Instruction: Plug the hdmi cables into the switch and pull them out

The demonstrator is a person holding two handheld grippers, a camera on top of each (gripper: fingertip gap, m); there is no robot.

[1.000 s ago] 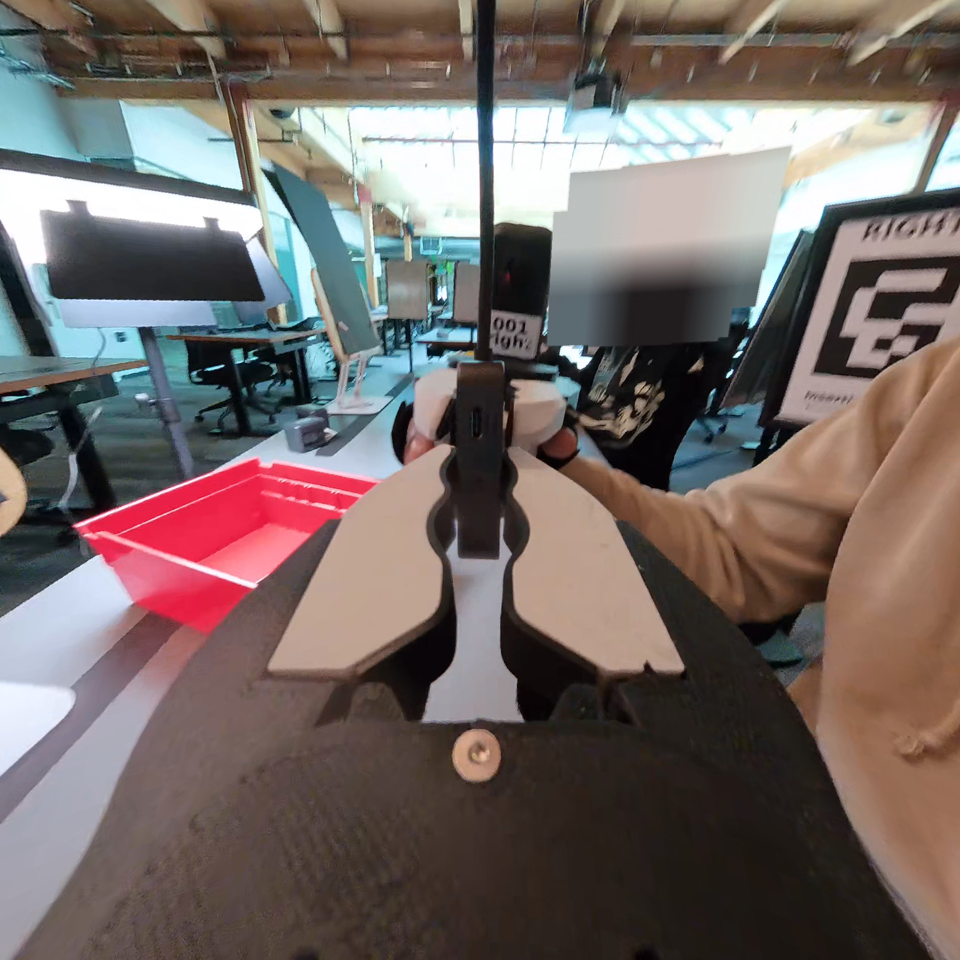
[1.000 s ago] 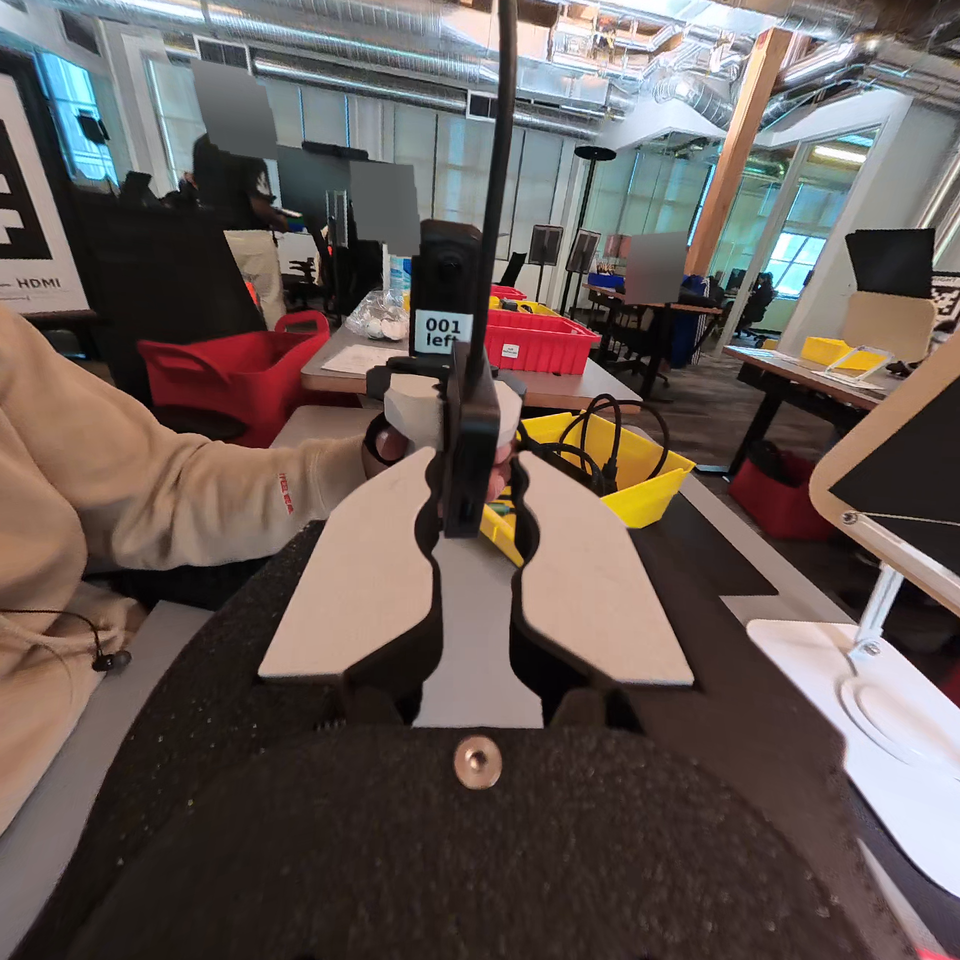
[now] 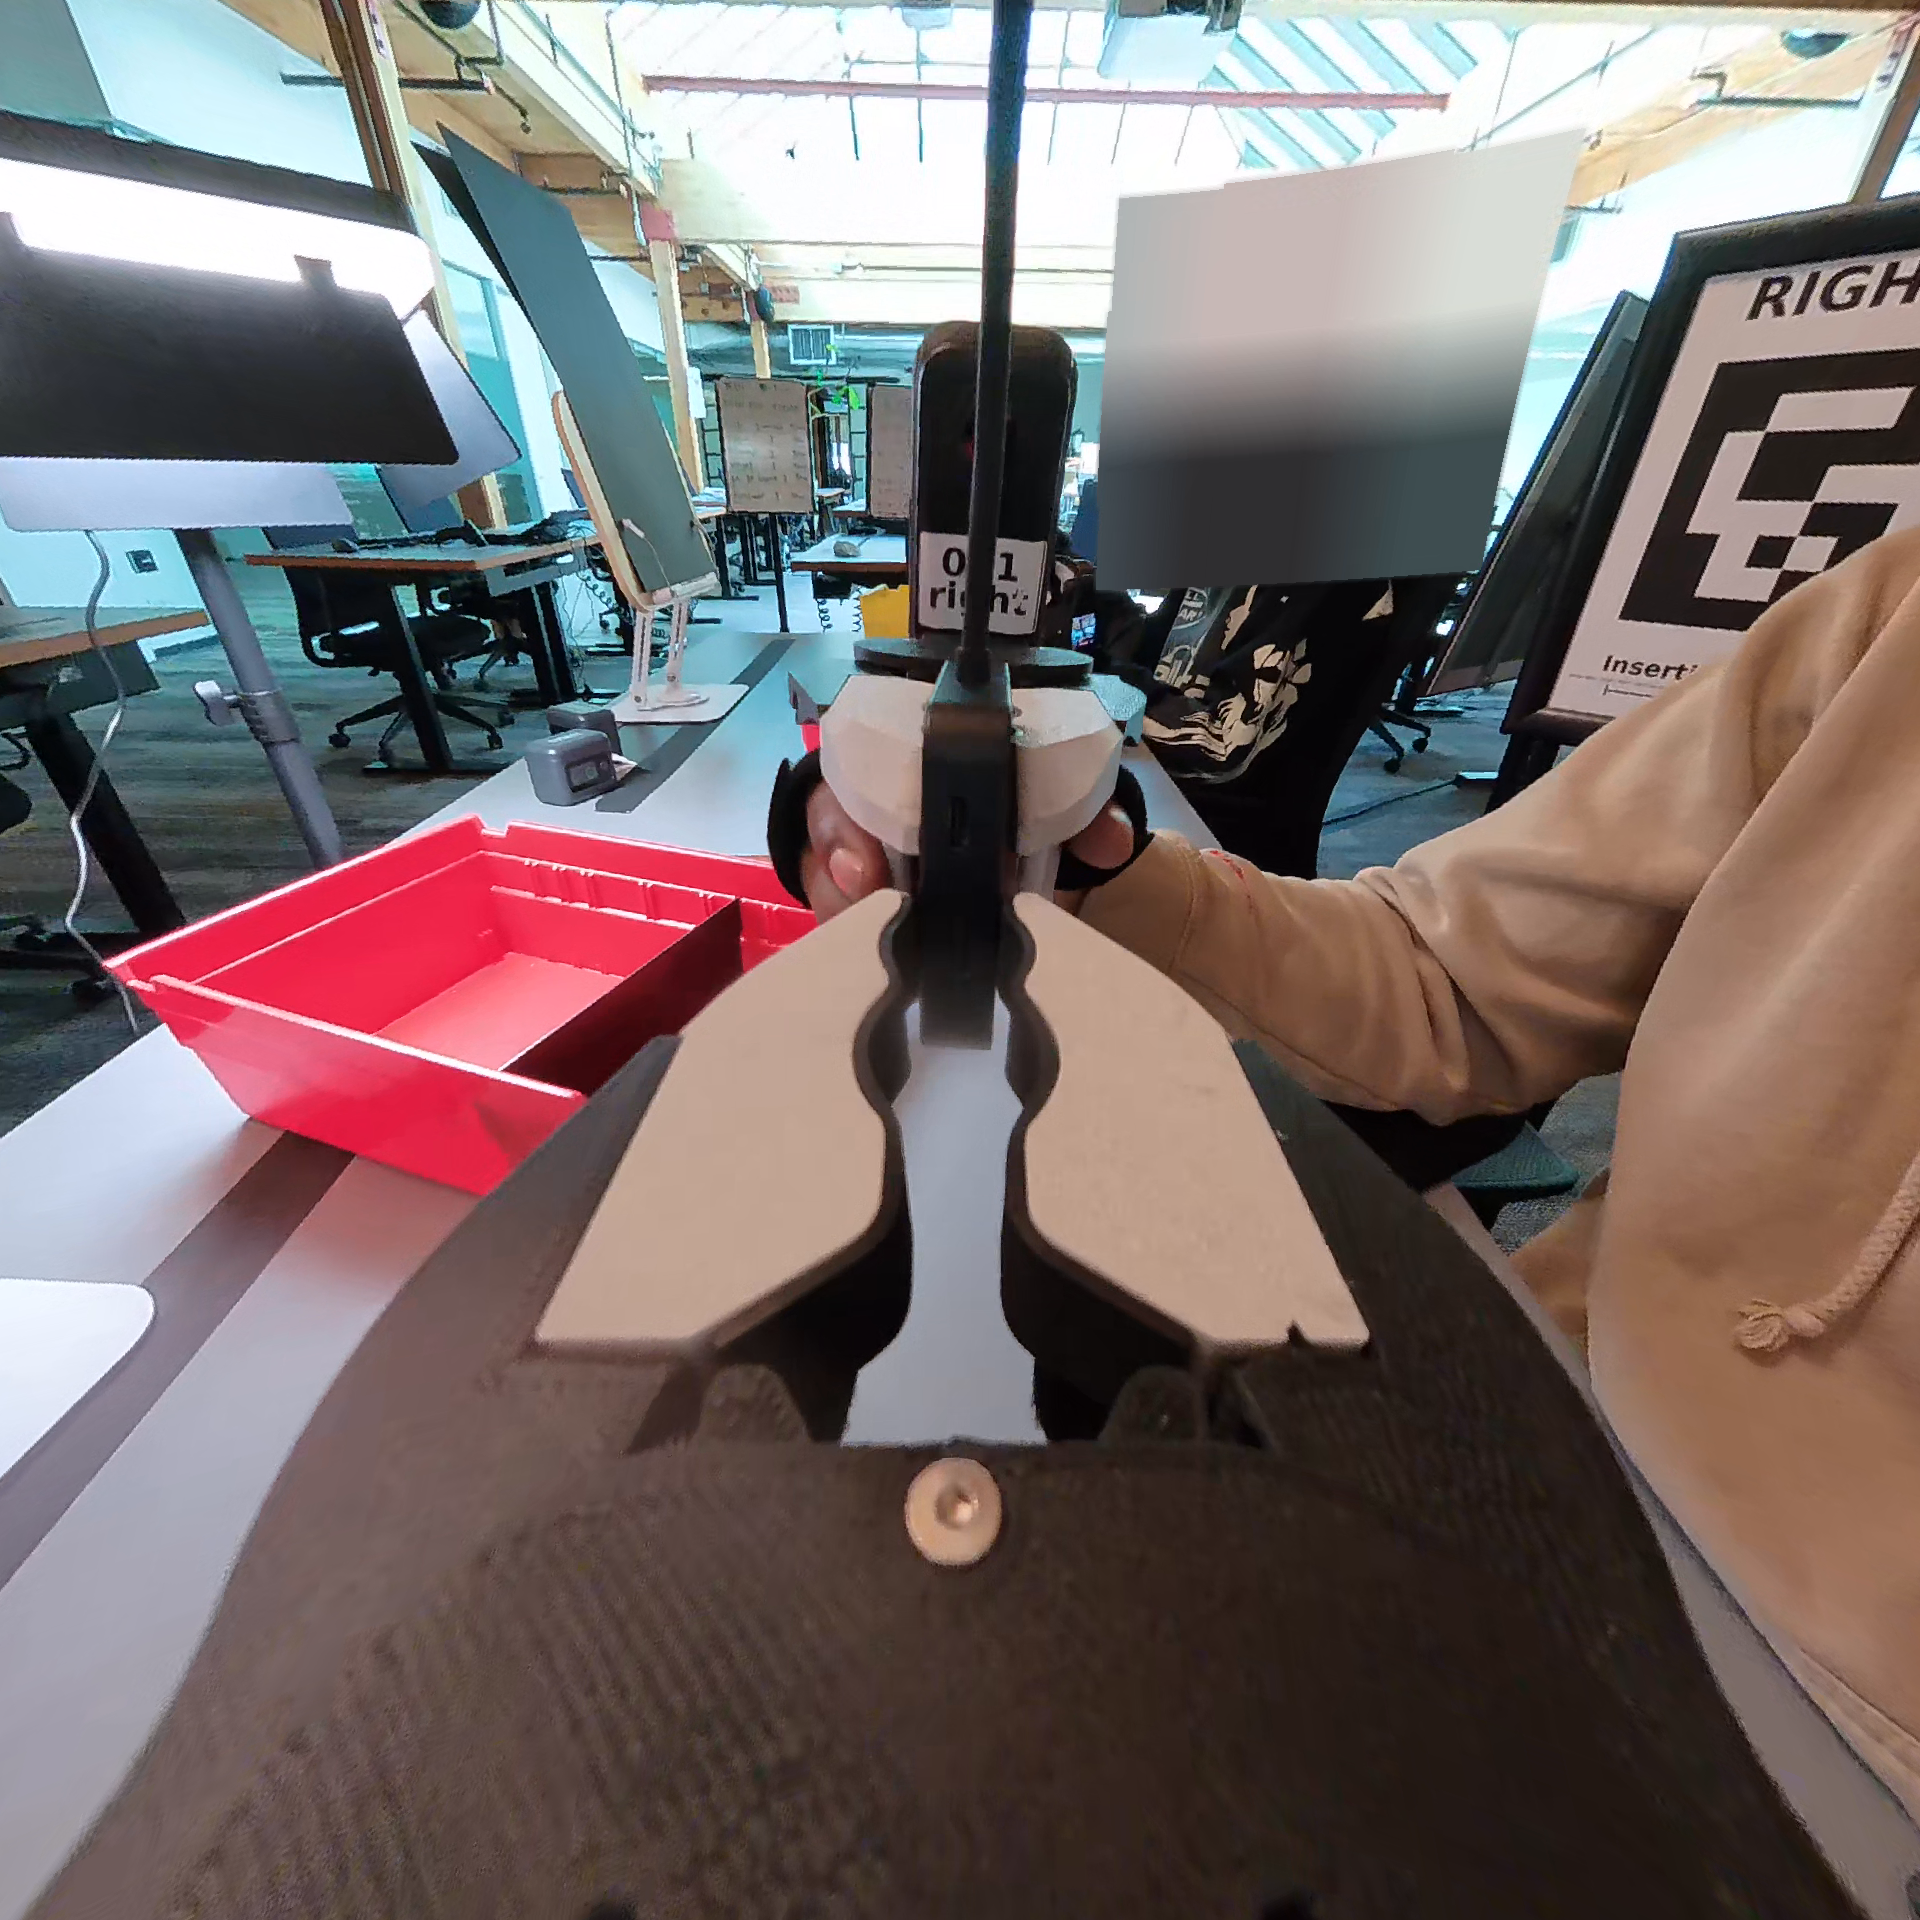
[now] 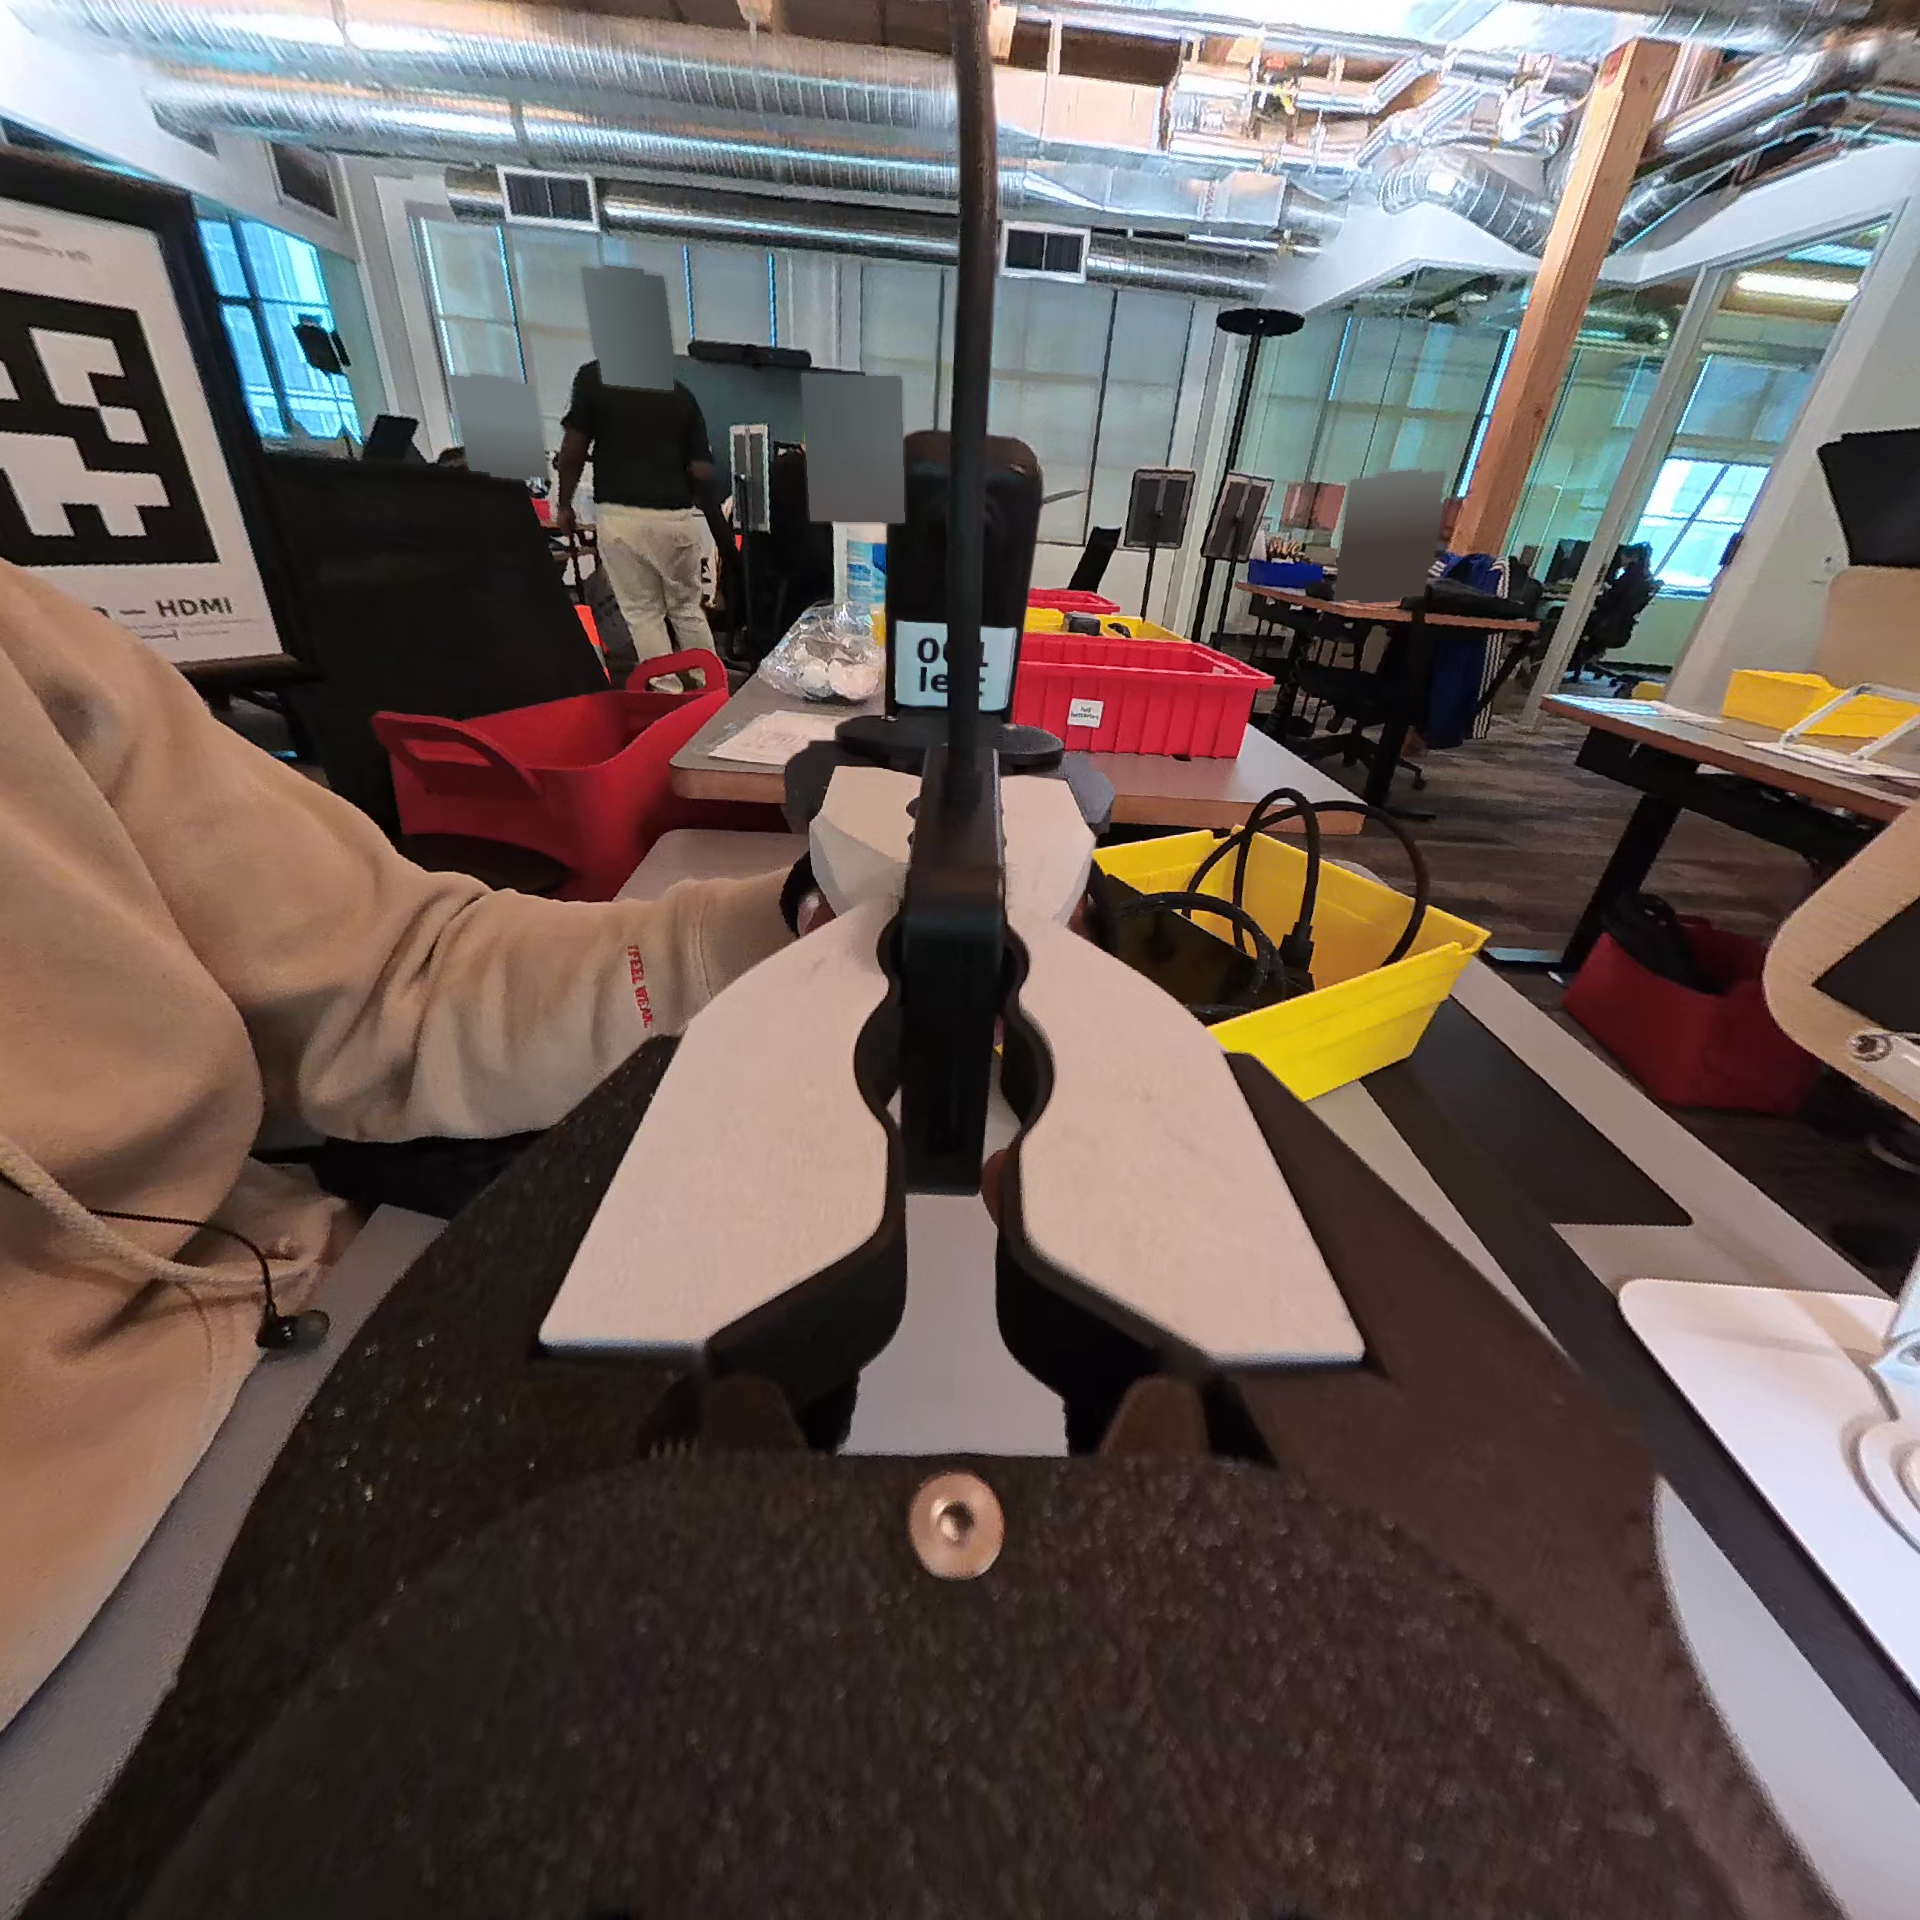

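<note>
Here we clamp the black HDMI switch (image 3: 961, 883) between both the left gripper (image 3: 961, 971) and right gripper (image 4: 951, 1029), so uneven pulling could twist its upright cable (image 3: 992, 312) loose.

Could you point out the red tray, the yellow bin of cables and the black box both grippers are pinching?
Red plastic tray (image 3: 312, 1023), left wrist view, front wall.
Yellow plastic bin (image 4: 1351, 1013), right wrist view, front wall.
Flat black box (image 3: 961, 914), left wrist view, narrow edge.
</note>
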